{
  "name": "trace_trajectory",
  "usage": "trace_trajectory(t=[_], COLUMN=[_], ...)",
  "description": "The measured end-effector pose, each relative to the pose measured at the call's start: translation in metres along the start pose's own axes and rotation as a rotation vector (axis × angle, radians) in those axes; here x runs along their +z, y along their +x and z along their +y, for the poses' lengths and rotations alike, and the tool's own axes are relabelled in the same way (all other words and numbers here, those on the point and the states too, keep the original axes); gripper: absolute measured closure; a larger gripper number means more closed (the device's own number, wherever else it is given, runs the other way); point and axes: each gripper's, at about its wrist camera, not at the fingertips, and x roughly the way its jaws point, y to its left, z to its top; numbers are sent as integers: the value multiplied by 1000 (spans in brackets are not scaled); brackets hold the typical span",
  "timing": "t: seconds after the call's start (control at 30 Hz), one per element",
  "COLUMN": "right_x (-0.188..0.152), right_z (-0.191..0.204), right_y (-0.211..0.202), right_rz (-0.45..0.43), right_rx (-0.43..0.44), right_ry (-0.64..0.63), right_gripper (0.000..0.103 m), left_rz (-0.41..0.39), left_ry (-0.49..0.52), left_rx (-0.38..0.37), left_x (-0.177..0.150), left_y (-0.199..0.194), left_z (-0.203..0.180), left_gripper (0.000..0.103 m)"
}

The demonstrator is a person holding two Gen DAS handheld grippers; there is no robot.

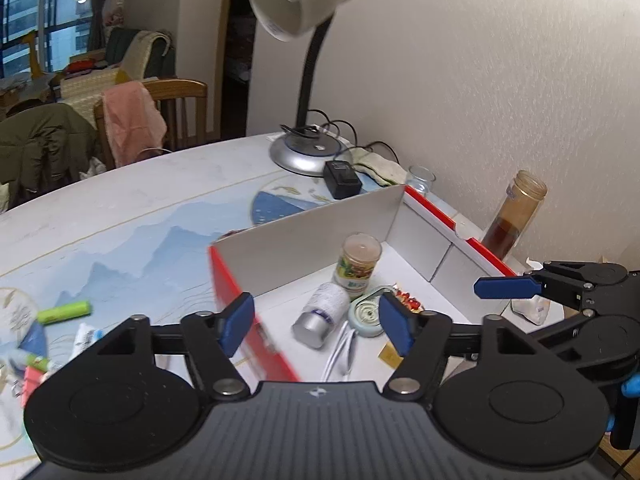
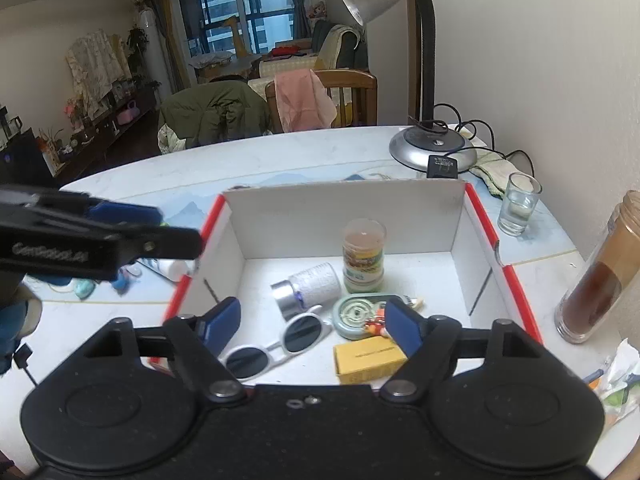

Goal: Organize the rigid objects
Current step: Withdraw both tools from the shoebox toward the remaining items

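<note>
A red-edged white box (image 2: pixel 436 208) (image 1: pixel 312 236) holds an upright jar (image 2: pixel 364 256) (image 1: pixel 358 264), a lying white bottle with silver cap (image 2: pixel 308 288) (image 1: pixel 322 314), white sunglasses (image 2: pixel 276 344), a round green tin (image 2: pixel 352 314) (image 1: pixel 364 314) and a yellow box (image 2: pixel 370 358). My left gripper (image 1: pixel 316 326) is open and empty over the box's left wall. My right gripper (image 2: pixel 312 328) is open and empty above the box's near edge. A green tube (image 1: pixel 66 312) and other small items lie on the table left of the box.
A desk lamp (image 2: pixel 432 148) (image 1: pixel 308 152) with a black adapter (image 1: pixel 342 178) stands behind the box. A water glass (image 2: pixel 518 204) and a brown-filled jar (image 2: pixel 596 280) (image 1: pixel 514 216) stand right of it. Crumpled wrappers (image 2: pixel 616 384) lie at the right. Chairs stand beyond the table.
</note>
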Motion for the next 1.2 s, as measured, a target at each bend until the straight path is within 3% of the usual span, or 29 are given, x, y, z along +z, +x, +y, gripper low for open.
trace_trajectory(t=[0.2, 0.53, 0.6, 0.97, 1.1, 1.2], right_x=[1, -1, -1, 2, 4, 8], right_z=[27, 82, 92, 145, 163, 177], right_y=[-4, 0, 3, 25, 34, 44], right_rz=[-19, -29, -34, 1, 15, 29], right_rx=[21, 100, 121, 164, 159, 162], right_ry=[7, 5, 8, -16, -30, -37], right_gripper=[18, 7, 5, 5, 5, 5], left_rz=[-7, -7, -3, 12, 12, -1], left_ry=[-40, -96, -112, -151, -158, -166], left_rx=[24, 87, 96, 137, 153, 142], left_x=[-19, -53, -61, -91, -98, -104], left_y=[-30, -69, -76, -103, -106, -108], left_z=[25, 77, 91, 152, 171, 185], left_gripper=[26, 25, 21, 17, 0, 0])
